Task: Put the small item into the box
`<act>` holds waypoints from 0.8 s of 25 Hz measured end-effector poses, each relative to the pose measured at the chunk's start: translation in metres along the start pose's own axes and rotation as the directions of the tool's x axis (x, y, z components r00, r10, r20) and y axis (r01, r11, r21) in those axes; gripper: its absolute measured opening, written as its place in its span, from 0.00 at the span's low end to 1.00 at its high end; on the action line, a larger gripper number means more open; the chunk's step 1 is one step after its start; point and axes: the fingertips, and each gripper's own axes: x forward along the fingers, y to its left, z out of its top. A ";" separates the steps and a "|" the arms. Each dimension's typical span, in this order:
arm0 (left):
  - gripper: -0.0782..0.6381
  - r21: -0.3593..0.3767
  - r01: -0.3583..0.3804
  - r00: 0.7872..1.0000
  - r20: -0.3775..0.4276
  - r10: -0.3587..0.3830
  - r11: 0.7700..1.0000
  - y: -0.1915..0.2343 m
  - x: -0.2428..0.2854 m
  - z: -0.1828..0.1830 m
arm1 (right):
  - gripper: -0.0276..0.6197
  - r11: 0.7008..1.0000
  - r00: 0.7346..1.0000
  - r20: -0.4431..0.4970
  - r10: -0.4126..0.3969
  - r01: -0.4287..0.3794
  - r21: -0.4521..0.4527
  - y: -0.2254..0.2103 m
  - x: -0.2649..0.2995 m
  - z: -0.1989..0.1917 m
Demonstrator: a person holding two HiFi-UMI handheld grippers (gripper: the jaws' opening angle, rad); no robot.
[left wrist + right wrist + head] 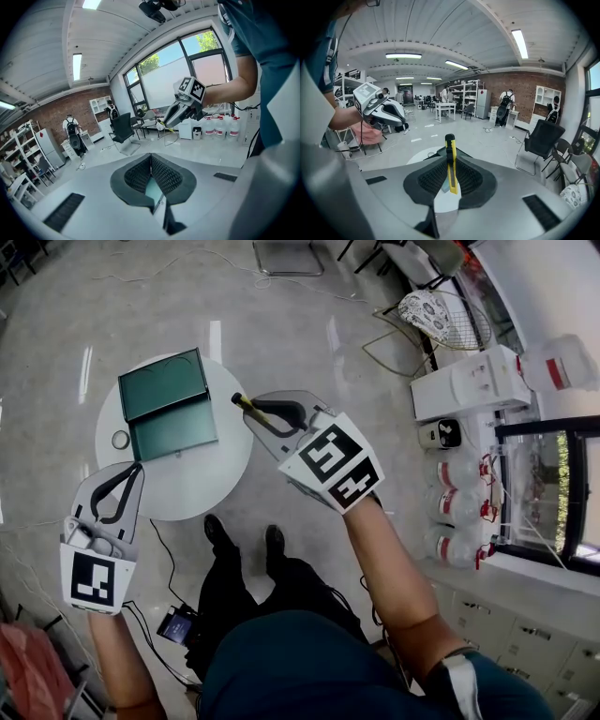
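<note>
Green box [167, 404] open on the surface [202, 479], right gripper [450, 165] clamping a yellow knife [450, 145], left gripper [151, 164] pinched closed.

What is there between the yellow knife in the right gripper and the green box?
Nothing. In the head view, only a narrow strip of the bare white table separates the knife from the open box.
</note>
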 end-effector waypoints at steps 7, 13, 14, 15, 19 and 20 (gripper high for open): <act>0.14 -0.042 0.017 1.000 -0.021 -0.017 0.999 0.006 0.006 -0.038 | 0.16 1.000 0.998 -0.054 0.017 -0.016 0.027 0.002 0.042 -0.025; 0.14 -0.069 0.027 0.999 -0.026 -0.029 0.997 0.008 0.008 -0.059 | 0.16 0.999 0.995 -0.098 0.032 -0.028 0.046 0.007 0.068 -0.043; 0.14 -0.074 0.028 0.999 -0.026 -0.030 0.997 0.008 0.008 -0.062 | 0.16 0.998 0.994 -0.104 0.036 -0.031 0.049 0.008 0.072 -0.046; 0.14 -0.079 0.030 0.999 -0.027 -0.032 0.996 0.008 0.008 -0.065 | 0.16 0.998 0.993 -0.109 0.038 -0.033 0.051 0.010 0.076 -0.049; 0.13 -0.093 0.034 0.999 -0.034 -0.037 0.995 0.007 0.009 -0.080 | 0.16 0.997 0.991 -0.127 0.048 -0.040 0.060 0.014 0.091 -0.061; 0.13 -0.095 0.034 0.999 -0.035 -0.037 0.995 0.007 0.009 -0.083 | 0.16 0.997 0.990 -0.132 0.050 -0.042 0.062 0.014 0.095 -0.063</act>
